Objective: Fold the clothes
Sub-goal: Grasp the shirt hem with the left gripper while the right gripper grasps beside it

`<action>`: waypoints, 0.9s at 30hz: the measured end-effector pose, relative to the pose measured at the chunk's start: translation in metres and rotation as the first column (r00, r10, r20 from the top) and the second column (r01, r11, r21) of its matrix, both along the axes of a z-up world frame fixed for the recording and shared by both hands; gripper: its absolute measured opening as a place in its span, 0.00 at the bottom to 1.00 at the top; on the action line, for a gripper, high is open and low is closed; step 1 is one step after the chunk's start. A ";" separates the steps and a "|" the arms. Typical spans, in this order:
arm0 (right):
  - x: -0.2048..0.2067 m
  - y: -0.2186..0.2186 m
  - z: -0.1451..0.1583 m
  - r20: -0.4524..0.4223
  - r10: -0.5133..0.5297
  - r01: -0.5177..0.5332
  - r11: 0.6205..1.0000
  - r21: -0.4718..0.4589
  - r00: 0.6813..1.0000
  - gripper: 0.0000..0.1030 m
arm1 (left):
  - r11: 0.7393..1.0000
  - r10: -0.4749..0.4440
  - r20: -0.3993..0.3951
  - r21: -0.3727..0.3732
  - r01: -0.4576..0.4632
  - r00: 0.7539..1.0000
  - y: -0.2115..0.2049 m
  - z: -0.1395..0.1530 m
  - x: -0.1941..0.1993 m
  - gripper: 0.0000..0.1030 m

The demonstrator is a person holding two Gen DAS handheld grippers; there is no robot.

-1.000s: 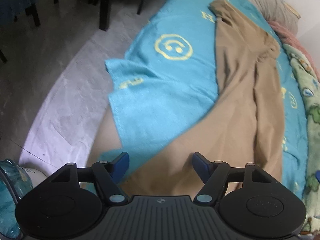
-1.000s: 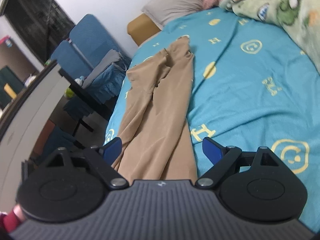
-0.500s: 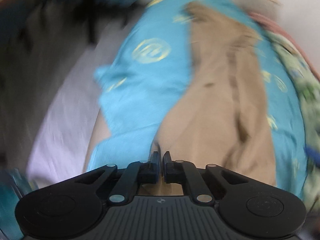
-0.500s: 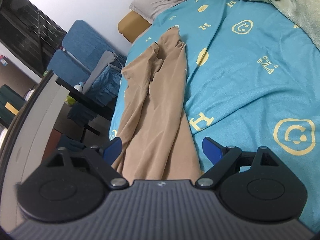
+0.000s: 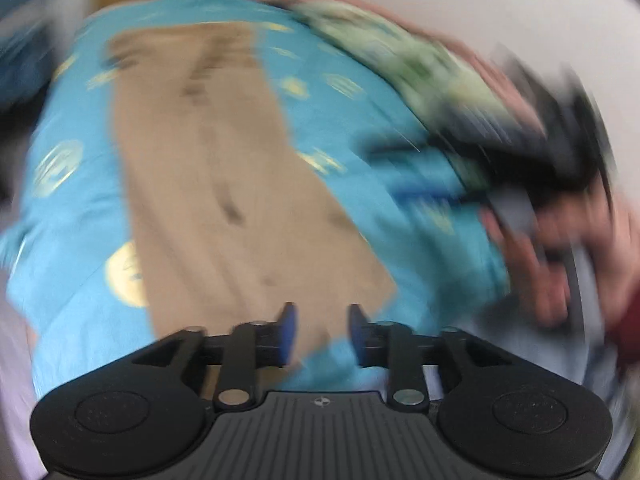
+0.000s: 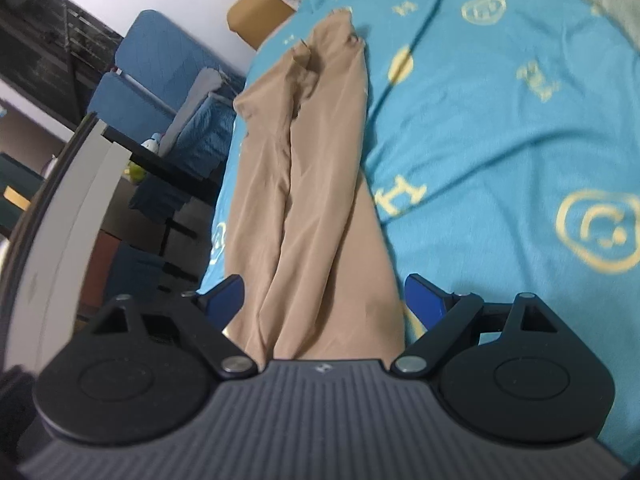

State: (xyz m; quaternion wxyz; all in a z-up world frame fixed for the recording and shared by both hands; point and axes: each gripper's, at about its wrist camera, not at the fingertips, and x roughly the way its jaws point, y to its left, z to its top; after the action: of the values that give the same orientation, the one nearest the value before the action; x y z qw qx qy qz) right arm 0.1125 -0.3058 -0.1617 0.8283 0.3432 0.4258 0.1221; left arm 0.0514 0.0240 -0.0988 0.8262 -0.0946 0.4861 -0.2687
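Both claws, the left claw point(image 5: 320, 322) just reopening and the right claw point(image 6: 324, 294) spread wide, hover empty over the tan trousers point(image 6: 316, 200), poised to regrasp its near end for folding.

Seeing one tan garment point(image 6: 316, 184) lying on one bed sheet point(image 6: 500, 128), plus one green blanket point(image 5: 400, 64). Two blue chairs point(image 6: 160, 52) standing beside the bed. Two tongs showing: left point(image 5: 320, 320), right point(image 6: 324, 292).

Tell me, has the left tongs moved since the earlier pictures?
Yes. The left tongs has swung right along the bed's near edge: the tan trousers now lie ahead, and its jaws have just been opening, empty.
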 end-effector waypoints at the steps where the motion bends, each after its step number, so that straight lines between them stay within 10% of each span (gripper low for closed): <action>1: 0.001 -0.001 -0.004 -0.013 0.010 -0.009 0.999 0.035 1.000 0.84 | 0.993 0.109 -0.057 -0.047 -0.112 0.992 0.018 -0.008 0.008 0.54; 5: 0.006 0.004 -0.017 -0.088 0.042 -0.037 0.998 0.056 0.995 0.67 | 0.883 0.417 -0.300 -0.088 -0.460 0.858 0.076 -0.045 0.031 0.61; 8: 0.009 0.009 -0.024 -0.145 0.044 -0.043 0.999 0.010 0.988 0.65 | 0.859 0.459 -0.380 -0.039 -0.510 0.803 0.083 -0.062 0.037 0.61; 14: 0.011 0.016 -0.037 -0.222 0.053 -0.068 0.996 -0.061 0.974 0.62 | 0.917 0.390 -0.295 0.032 -0.399 0.872 0.055 -0.059 0.040 0.65; 17: 0.008 0.019 -0.041 -0.258 0.090 -0.104 0.994 -0.043 0.962 0.23 | 0.942 0.322 -0.294 0.009 -0.334 0.900 0.045 -0.057 0.037 0.45; 23: -0.009 0.020 -0.034 -0.267 0.061 -0.093 0.989 -0.111 0.962 0.25 | 0.934 0.345 -0.338 0.038 -0.354 0.875 0.052 -0.067 0.032 0.42; 27: -0.014 0.032 -0.031 -0.271 0.089 -0.137 0.977 -0.161 0.958 0.42 | 0.939 0.331 -0.359 0.031 -0.343 0.873 0.050 -0.068 0.030 0.57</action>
State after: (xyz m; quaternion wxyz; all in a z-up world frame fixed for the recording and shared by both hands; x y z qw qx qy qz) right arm 0.0981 -0.2738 -0.1928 0.7836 0.2559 0.5598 0.0843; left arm 0.0817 0.0741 -0.1668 0.7560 -0.2389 0.6000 -0.1071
